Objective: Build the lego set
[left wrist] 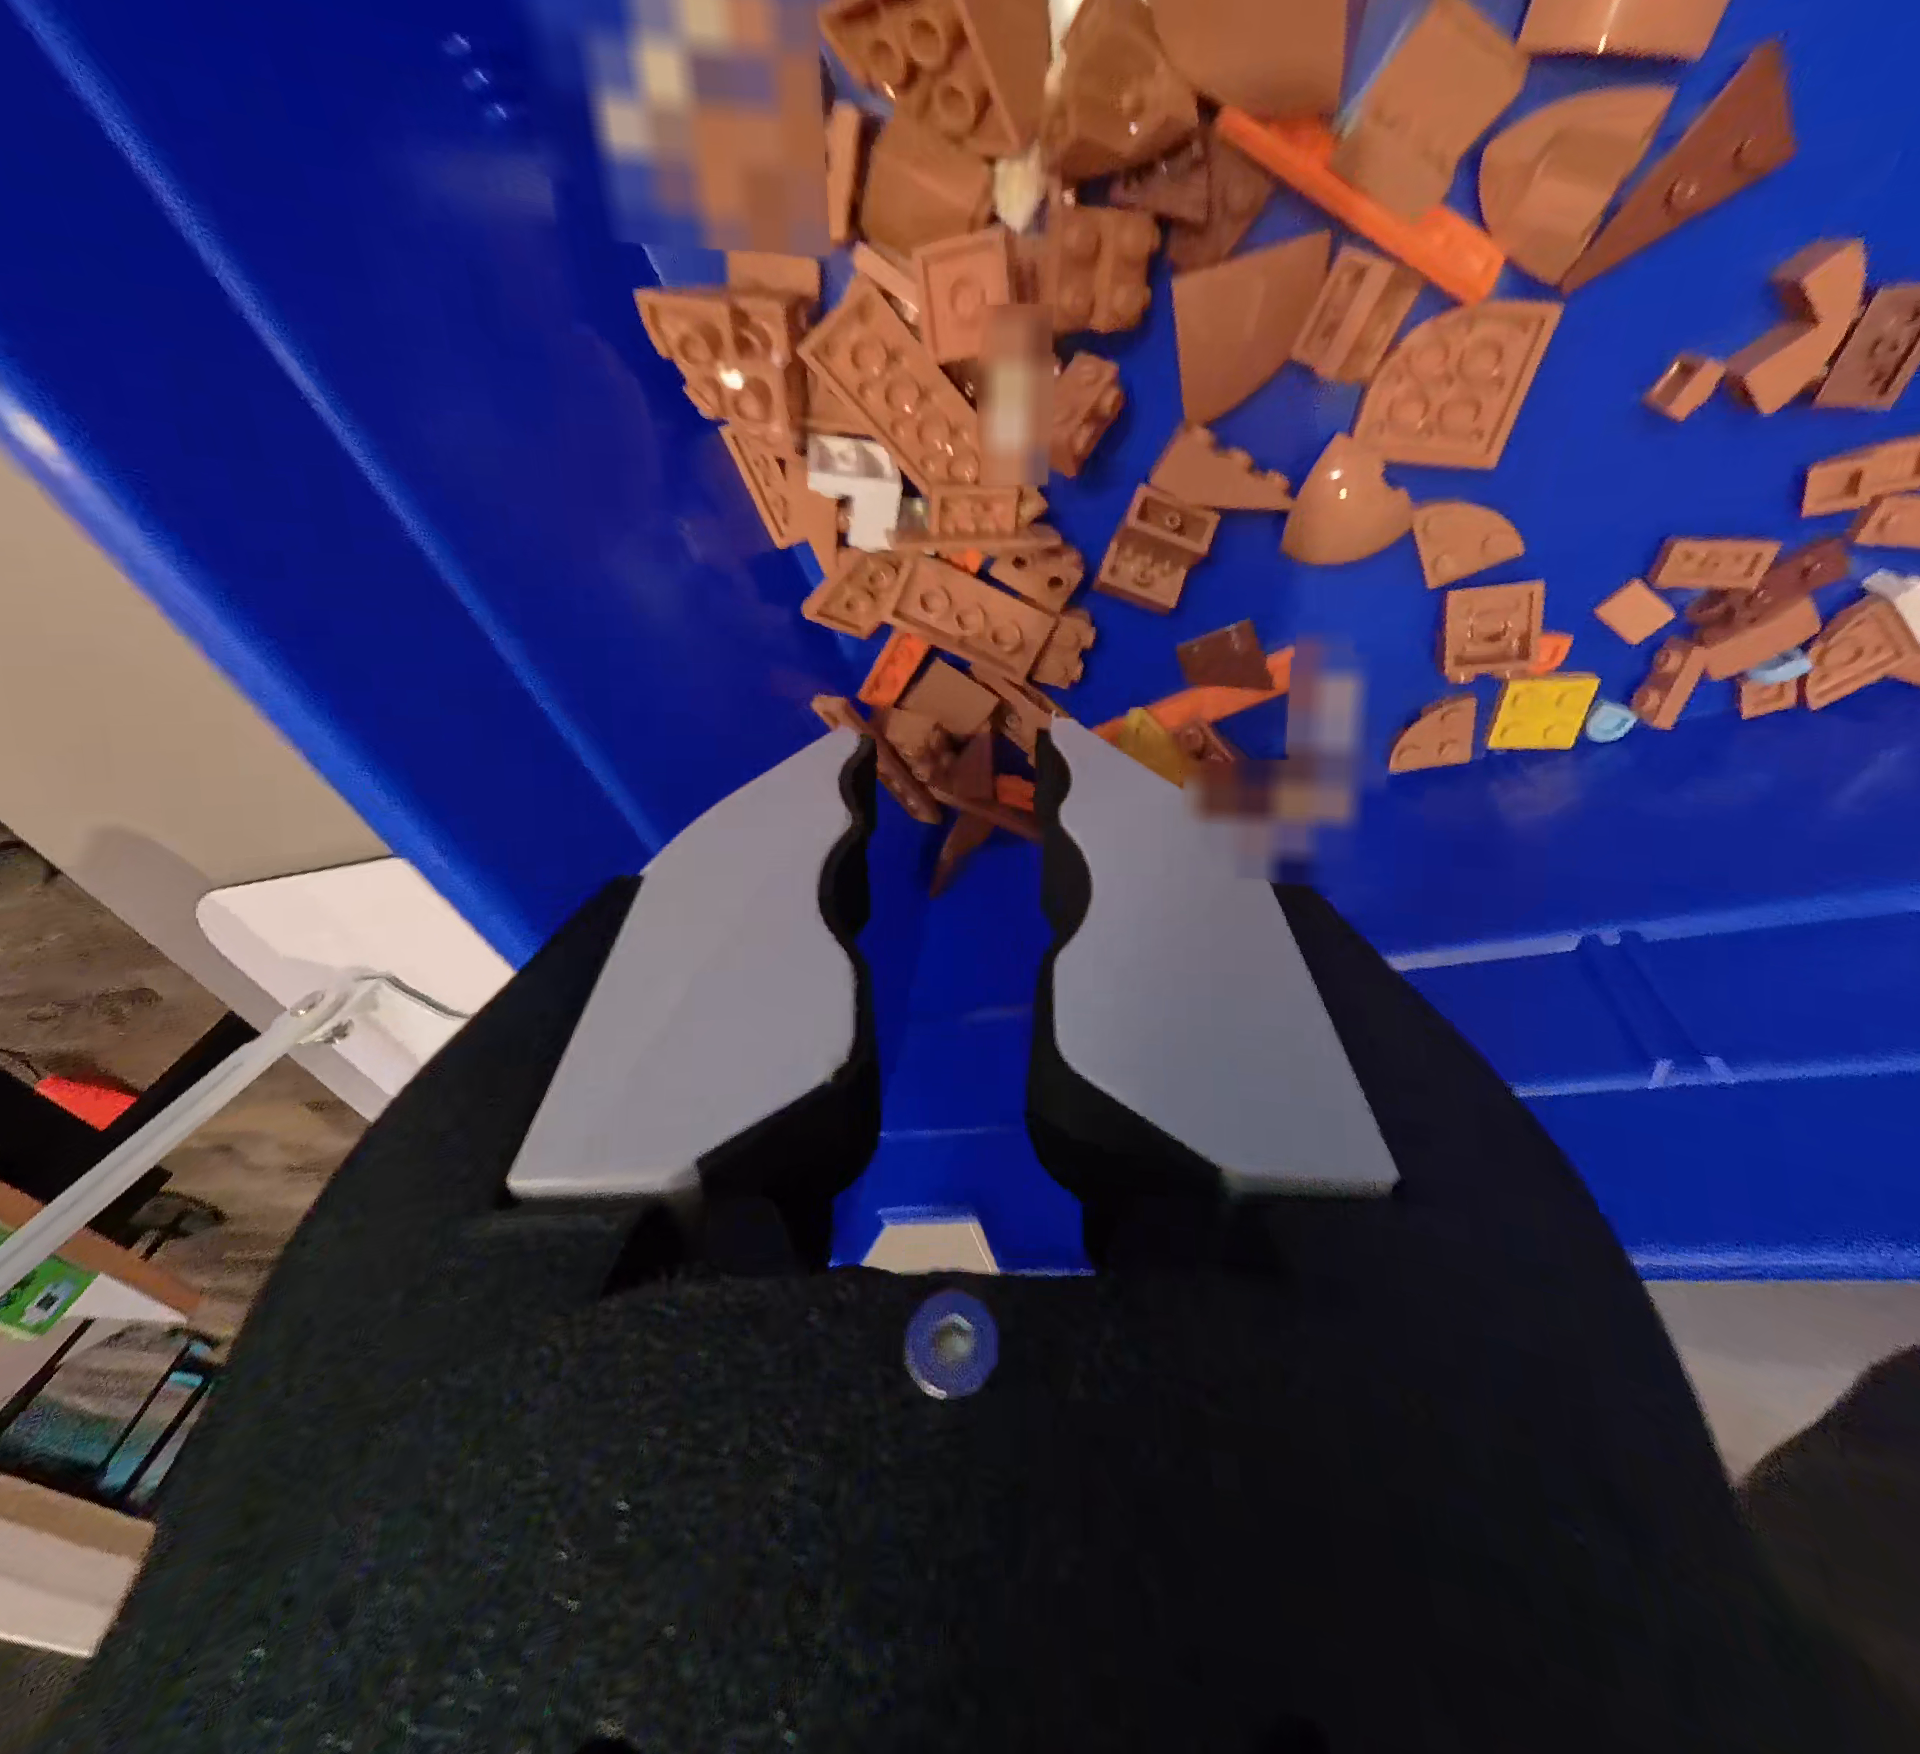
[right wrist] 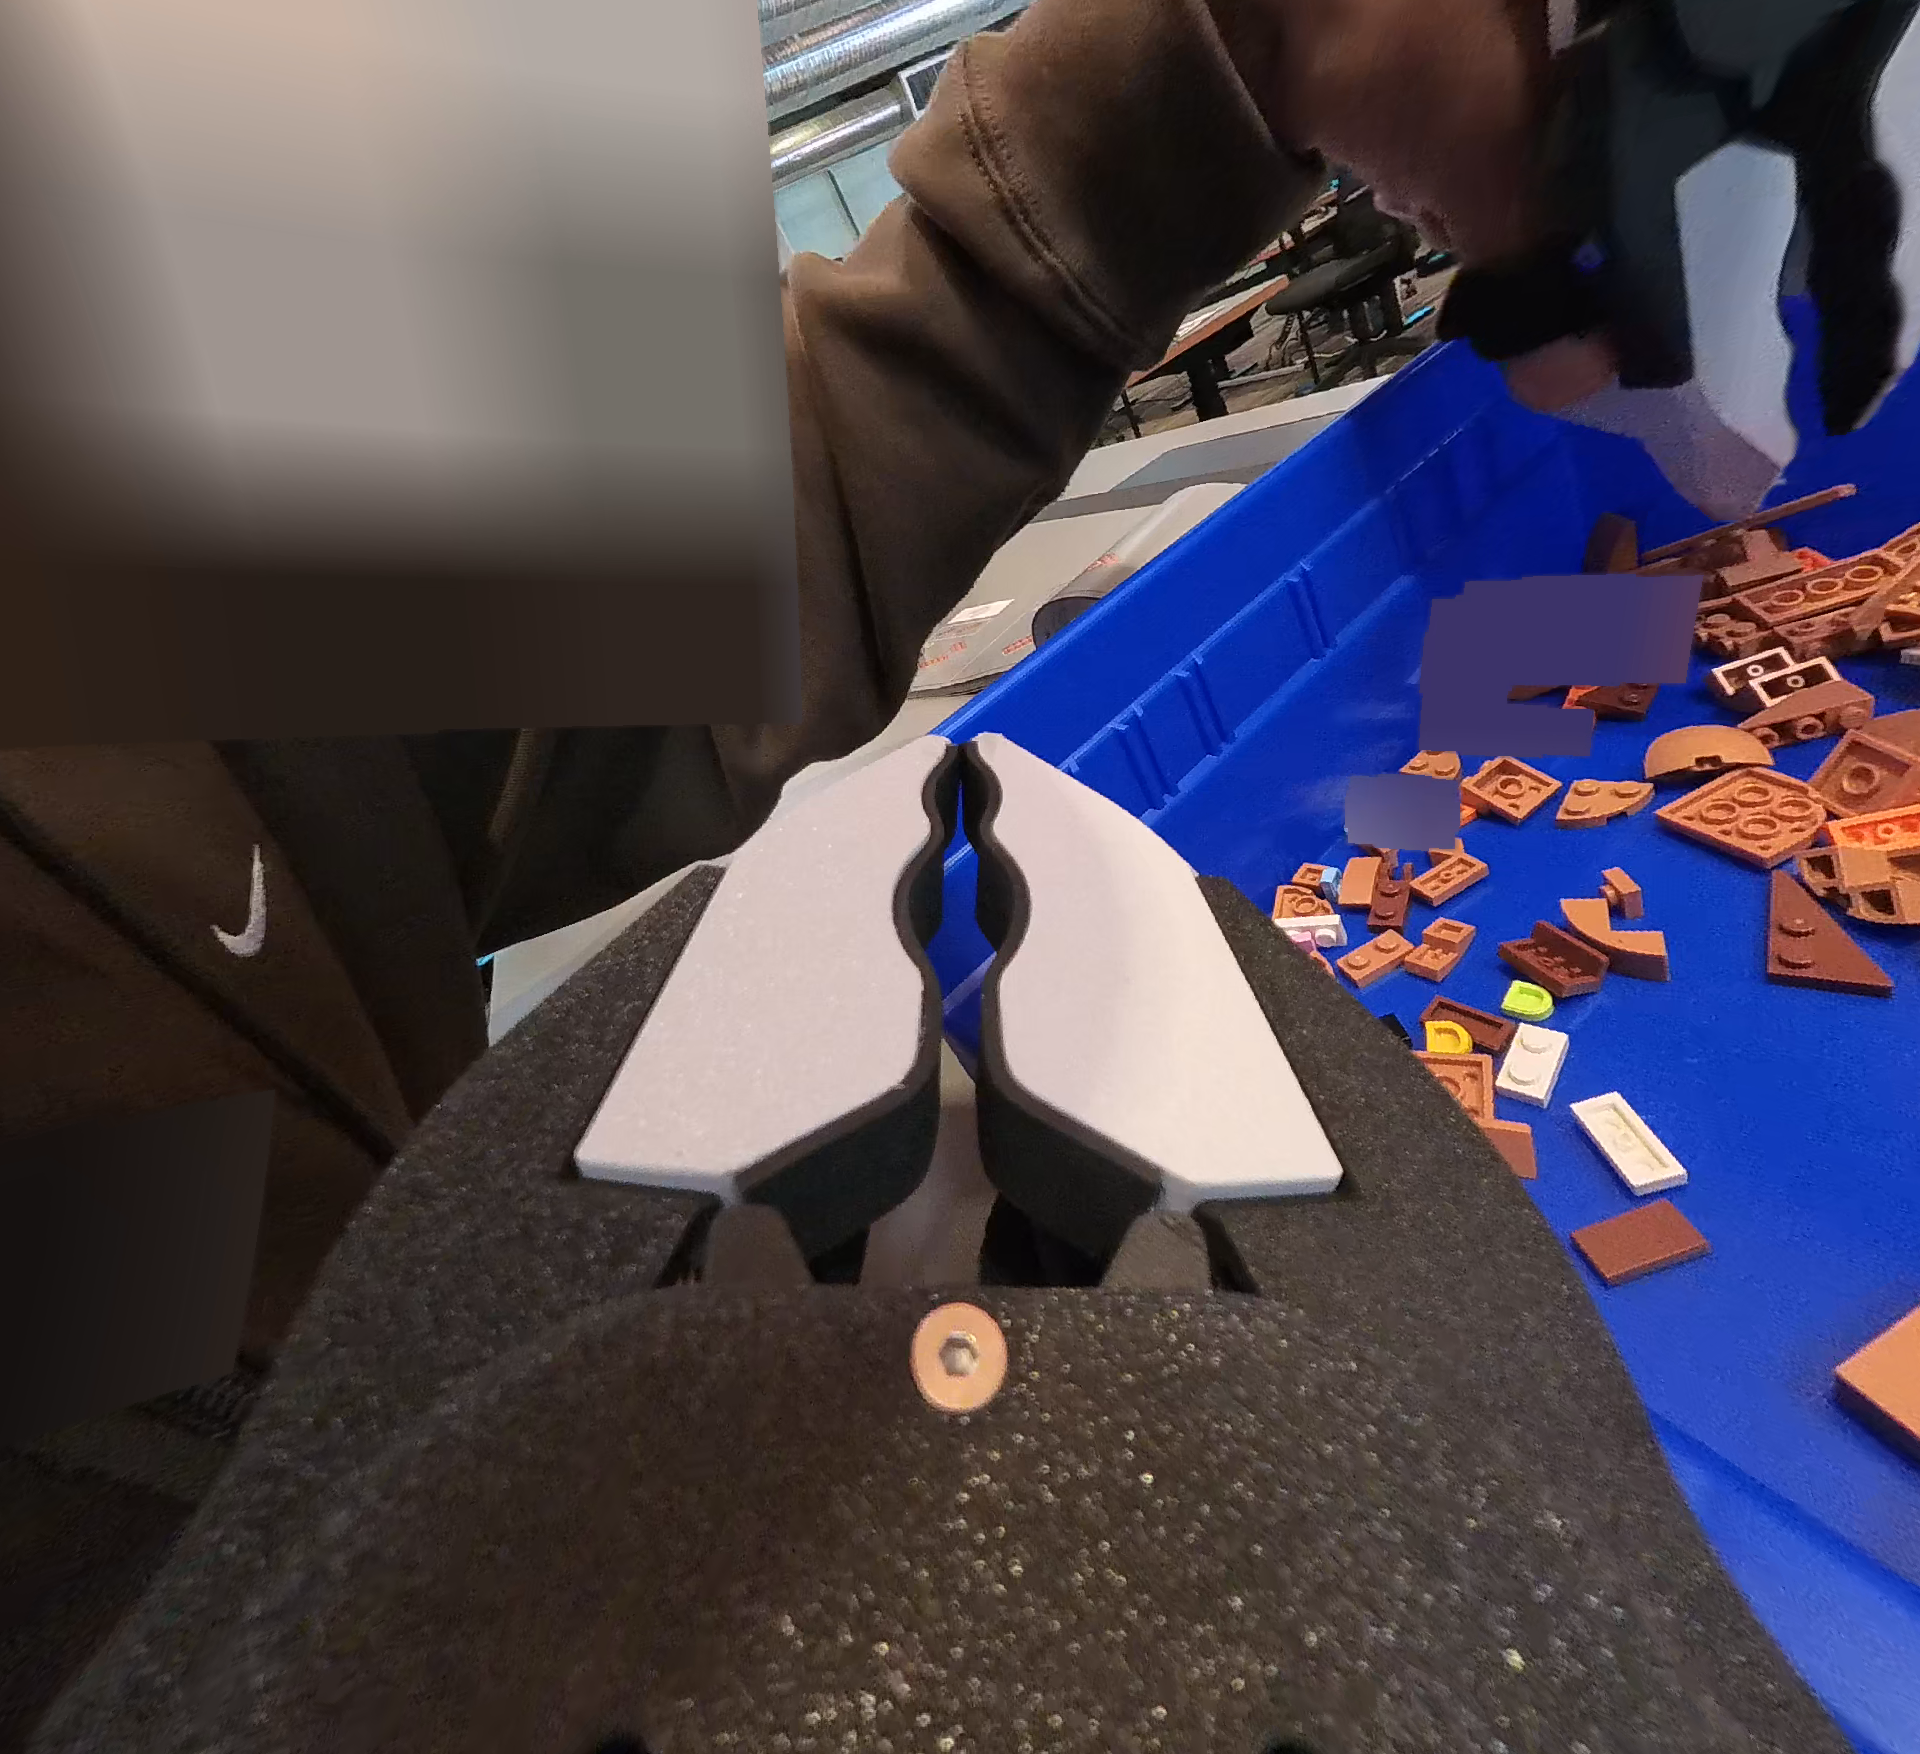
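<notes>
A blue bin [left wrist: 416,354] holds a heap of brown Lego pieces [left wrist: 935,416], a long orange plate [left wrist: 1351,198] and a yellow plate [left wrist: 1543,712]. My left gripper [left wrist: 956,748] is open and empty, with its tips just above the near end of the heap. It also shows at the top right of the right wrist view [right wrist: 1797,447], over the bin [right wrist: 1247,644]. My right gripper [right wrist: 958,754] is shut and empty, outside the bin by its near rim. Scattered brown pieces [right wrist: 1745,816], a white plate [right wrist: 1626,1141] and a dark brown tile [right wrist: 1640,1242] lie to its right.
A person's brown sleeve [right wrist: 1039,250] reaches across above the bin to the left gripper. A grey table top [right wrist: 1091,541] lies beyond the bin's rim. A white object [left wrist: 312,956] and a metal rod [left wrist: 156,1133] sit left of the bin. One gripper's finger ends stand about 25 cm off the other's. My right gripper is the nearer one to the dark brown tile [right wrist: 1640,1242]: about 12 cm, against 20 cm.
</notes>
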A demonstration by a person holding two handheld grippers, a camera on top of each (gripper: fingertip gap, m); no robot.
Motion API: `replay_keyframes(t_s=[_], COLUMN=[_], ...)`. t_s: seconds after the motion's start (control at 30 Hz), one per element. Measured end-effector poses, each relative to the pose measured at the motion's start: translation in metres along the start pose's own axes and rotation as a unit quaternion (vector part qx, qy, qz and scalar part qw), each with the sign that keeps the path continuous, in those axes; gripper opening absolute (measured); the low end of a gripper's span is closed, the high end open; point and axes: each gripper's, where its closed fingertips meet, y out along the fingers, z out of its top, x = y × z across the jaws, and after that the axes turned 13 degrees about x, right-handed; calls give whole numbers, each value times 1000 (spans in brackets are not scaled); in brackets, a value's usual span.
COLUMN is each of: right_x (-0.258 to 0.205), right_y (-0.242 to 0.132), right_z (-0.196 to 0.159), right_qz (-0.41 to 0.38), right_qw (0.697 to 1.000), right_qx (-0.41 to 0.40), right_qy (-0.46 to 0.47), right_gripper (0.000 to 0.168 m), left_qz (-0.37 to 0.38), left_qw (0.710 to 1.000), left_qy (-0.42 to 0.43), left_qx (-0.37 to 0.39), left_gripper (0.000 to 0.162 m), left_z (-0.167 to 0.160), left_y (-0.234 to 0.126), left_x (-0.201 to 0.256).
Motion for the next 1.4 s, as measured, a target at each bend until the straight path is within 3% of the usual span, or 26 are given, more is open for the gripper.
replay_keyframes(t_s=[0.03, 0.2, 0.47, 0.8, 1.07, 1.27, 1.4], right_x=[0, 0, 0, 0, -1, -1, -1], right_y=[0, 0, 0, 0, 0, 0, 0], right_z=[0, 0, 0, 1, 1, 1, 1], right_qz=[0, 0, 0, 0, 2, 1, 1], right_qw=[1000, 1000, 1000, 1000, 1000, 1000, 1000], right_qx=[0, 1, 1, 2, 2, 1, 2], right_qy=[0, 0, 0, 0, 0, 0, 0], right_gripper=[0, 0, 0, 0, 0, 0, 0], left_qz=[-3, -17, -44, -38, -7, -20, -29], left_qw=[1000, 999, 999, 994, 999, 999, 998], left_qy=[2, 3, 6, 8, -8, 12, 14], left_qx=[-13, -42, -15, 100, 35, -41, -50], left_gripper=[29, 25, 23, 19, 20, 20, 20], left_z=[-4, -11, 6, 53, 14, -11, -11], left_y=[1, 12, 28, 25, 7, 18, 27], left_x=[2, 8, 14, 9, -2, 8, 11])
